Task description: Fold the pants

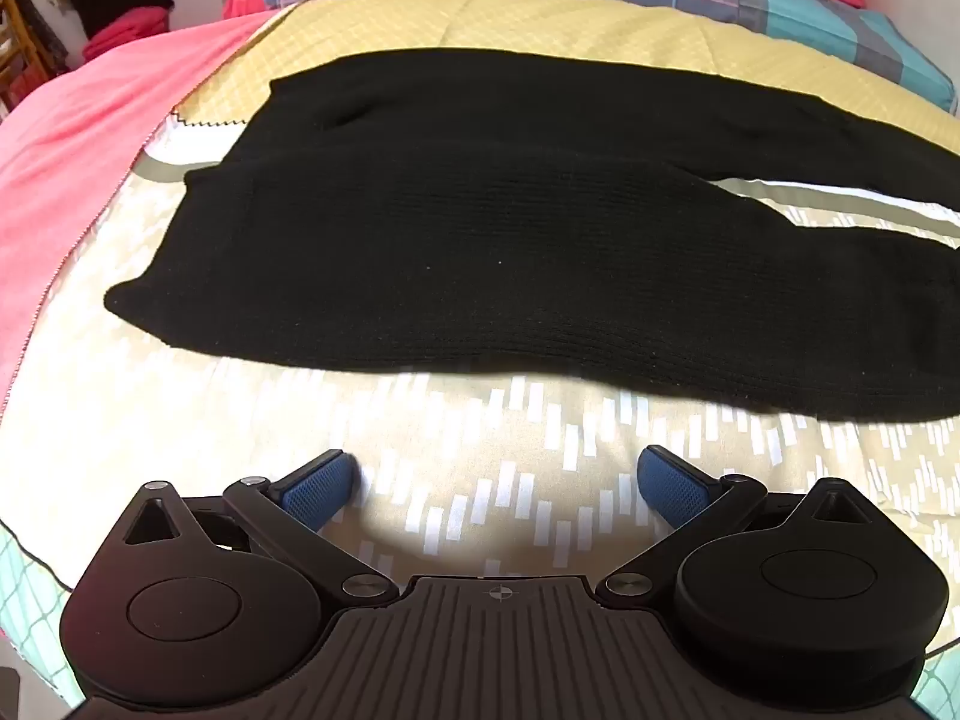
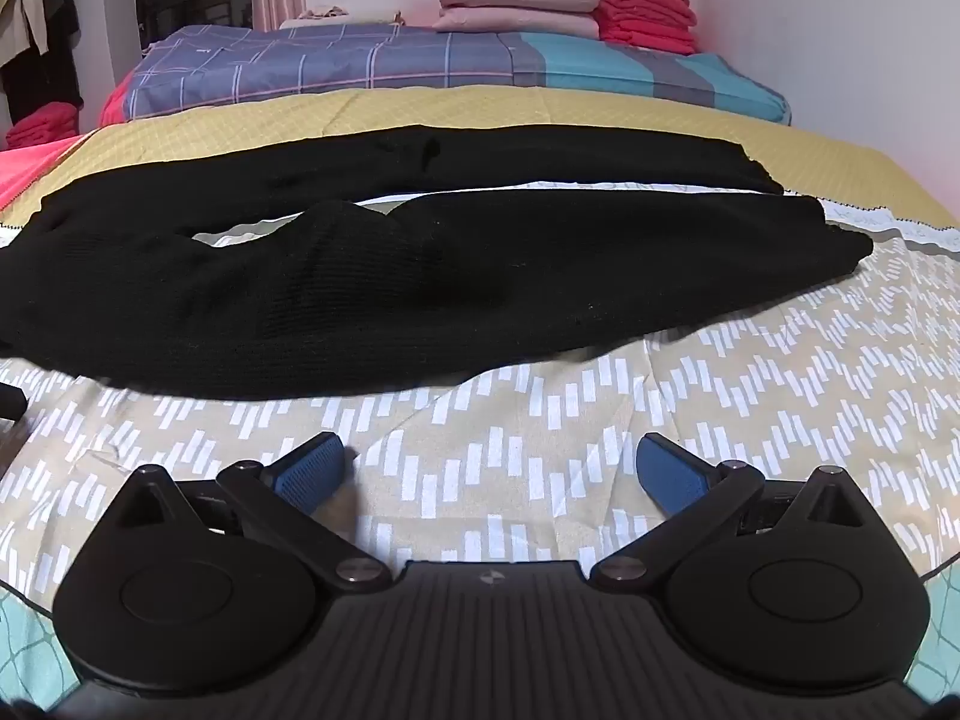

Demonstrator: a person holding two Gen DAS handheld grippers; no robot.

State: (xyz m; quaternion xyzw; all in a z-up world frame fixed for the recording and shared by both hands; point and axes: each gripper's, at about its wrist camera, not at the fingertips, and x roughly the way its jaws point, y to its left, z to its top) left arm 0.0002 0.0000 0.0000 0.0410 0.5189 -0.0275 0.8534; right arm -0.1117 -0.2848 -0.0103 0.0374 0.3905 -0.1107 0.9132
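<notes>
Black knit pants [image 1: 480, 240] lie spread flat across the bed, waist end at the left, the two legs running off to the right with a gap between them. In the right wrist view the same pants [image 2: 420, 276] stretch across, leg cuffs at the far right. My left gripper [image 1: 498, 471] hovers over the patterned bedspread just short of the pants' near edge, jaws wide open, nothing between its blue pads [image 1: 321, 489]. My right gripper [image 2: 489, 459] is likewise open and empty, short of the near leg's edge.
The beige bedspread [image 2: 540, 408] with white dashes covers the near bed; a yellow quilted band [image 2: 300, 114] lies beyond the pants. A folded plaid blanket [image 2: 330, 60] and stacks of pink and red folded clothes [image 2: 642, 12] sit at the back. A pink blanket [image 1: 78, 138] lies left.
</notes>
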